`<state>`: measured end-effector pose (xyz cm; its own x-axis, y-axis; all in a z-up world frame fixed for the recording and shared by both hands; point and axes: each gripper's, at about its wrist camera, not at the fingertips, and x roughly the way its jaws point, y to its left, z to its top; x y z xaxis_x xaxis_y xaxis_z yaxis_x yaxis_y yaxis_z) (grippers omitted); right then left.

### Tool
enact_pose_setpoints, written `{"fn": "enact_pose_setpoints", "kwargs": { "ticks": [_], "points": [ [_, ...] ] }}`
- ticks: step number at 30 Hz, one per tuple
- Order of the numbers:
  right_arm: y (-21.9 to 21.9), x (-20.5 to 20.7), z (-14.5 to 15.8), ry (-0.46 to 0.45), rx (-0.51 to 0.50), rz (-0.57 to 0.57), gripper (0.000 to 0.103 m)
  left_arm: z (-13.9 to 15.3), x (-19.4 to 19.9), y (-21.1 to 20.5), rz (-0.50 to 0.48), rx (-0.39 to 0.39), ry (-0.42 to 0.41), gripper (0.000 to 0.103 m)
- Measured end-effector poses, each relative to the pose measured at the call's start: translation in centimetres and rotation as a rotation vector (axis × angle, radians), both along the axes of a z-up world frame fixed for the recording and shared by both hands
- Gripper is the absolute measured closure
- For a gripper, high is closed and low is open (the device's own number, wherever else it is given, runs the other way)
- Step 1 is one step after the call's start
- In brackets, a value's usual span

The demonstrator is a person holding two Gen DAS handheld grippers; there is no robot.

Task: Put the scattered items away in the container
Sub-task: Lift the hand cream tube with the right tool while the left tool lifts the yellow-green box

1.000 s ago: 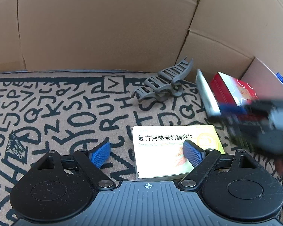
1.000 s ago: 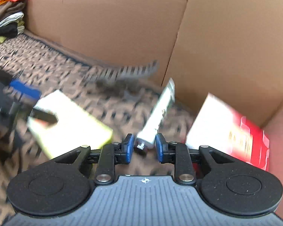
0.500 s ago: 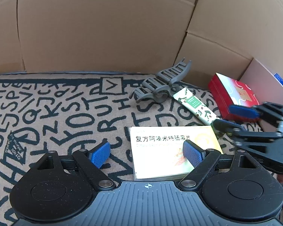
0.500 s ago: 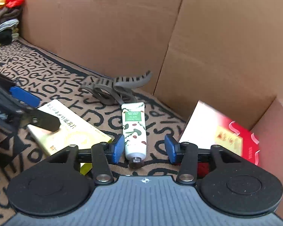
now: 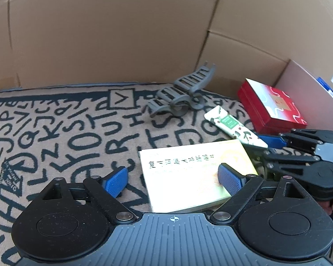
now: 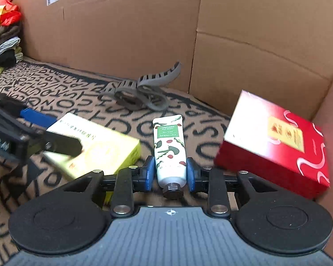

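My right gripper (image 6: 170, 173) is shut on a white hand cream tube (image 6: 169, 148) with a leaf pattern, gripping it near its cap; the tube also shows in the left wrist view (image 5: 234, 126). My left gripper (image 5: 174, 180) is open, its right pad over a yellow medicine box (image 5: 195, 170) lying on the patterned mat; the box also shows in the right wrist view (image 6: 95, 146). A grey hair claw clip (image 5: 182, 98) lies further back. A red box (image 6: 275, 146) lies at the right.
Cardboard walls (image 5: 113, 35) stand behind and to the right of the mat (image 5: 55, 130). Folded clothes (image 6: 2, 44) are stacked at the far left in the right wrist view.
The right gripper set the tube down on the mat and opened, then closed on it again near its cap. The left gripper barely moved over the yellow box.
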<state>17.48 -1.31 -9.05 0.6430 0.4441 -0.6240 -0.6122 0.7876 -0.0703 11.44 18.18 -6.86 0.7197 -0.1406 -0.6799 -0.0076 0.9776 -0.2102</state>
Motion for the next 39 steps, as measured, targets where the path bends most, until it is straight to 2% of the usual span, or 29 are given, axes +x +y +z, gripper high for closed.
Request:
{"fn": "enact_pose_setpoints", "kwargs": {
  "ticks": [2, 5, 14, 17, 19, 21, 23, 24, 25, 27, 32, 35, 37, 38, 39],
  "points": [
    [-1.0, -1.0, -0.1, 0.011, 0.013, -0.007, 0.07, 0.1, -0.2, -0.6, -0.03, 0.015, -0.01, 0.019],
    [-2.4, -2.5, -0.2, 0.023, 0.031, -0.024, 0.069, 0.0, -0.4, -1.4, -0.066, 0.029, -0.022, 0.02],
    [-5.2, -7.4, -0.4, 0.024, 0.047, -0.053, 0.069, -0.4, -3.1, -2.8, -0.071, -0.041, -0.004, 0.02],
    [-5.4, -7.7, -0.2, 0.013, 0.032, -0.063, 0.065, -0.1, -3.8, -3.5, -0.092, 0.016, 0.011, 0.017],
    [-5.3, -7.7, -0.1, 0.005, 0.021, -0.077, 0.057, 0.0, -4.3, -3.9, -0.105, 0.057, 0.021, 0.017],
    [-5.3, -7.9, -0.1, -0.004, 0.017, -0.086, 0.052, 0.6, -4.2, -3.5, -0.084, 0.091, 0.001, 0.016],
    [-5.5, -8.0, -0.2, -0.006, 0.022, -0.088, 0.048, 1.3, -3.9, -3.3, -0.107, 0.107, -0.043, 0.012],
    [-5.6, -8.1, -0.3, -0.005, 0.026, -0.092, 0.045, 1.6, -3.7, -3.3, -0.12, 0.114, -0.066, 0.008],
    [-5.7, -8.0, -0.4, -0.004, 0.031, -0.098, 0.043, 1.6, -3.2, -3.4, -0.154, 0.118, -0.075, 0.004],
    [-6.0, -8.0, -0.4, 0.009, 0.049, -0.11, 0.043, 1.7, -2.1, -3.8, -0.229, 0.126, -0.088, 0.003],
    [-6.3, -7.9, -0.4, 0.027, 0.08, -0.125, 0.043, 0.4, 0.1, -6.1, -0.361, 0.206, -0.029, 0.003],
    [-5.9, -7.7, -0.5, 0.021, 0.08, -0.115, 0.043, -0.9, 0.7, -6.4, -0.336, 0.233, 0.023, 0.005],
    [-5.5, -7.6, -0.6, 0.018, 0.081, -0.103, 0.044, -1.1, 0.5, -5.9, -0.293, 0.187, 0.045, 0.007],
    [-5.4, -7.5, -0.6, 0.018, 0.083, -0.099, 0.047, -1.1, 0.3, -5.6, -0.271, 0.171, 0.053, 0.008],
    [-5.3, -7.4, -0.7, 0.018, 0.086, -0.095, 0.054, -1.0, -0.1, -5.6, -0.247, 0.171, 0.062, 0.012]
  ]
}}
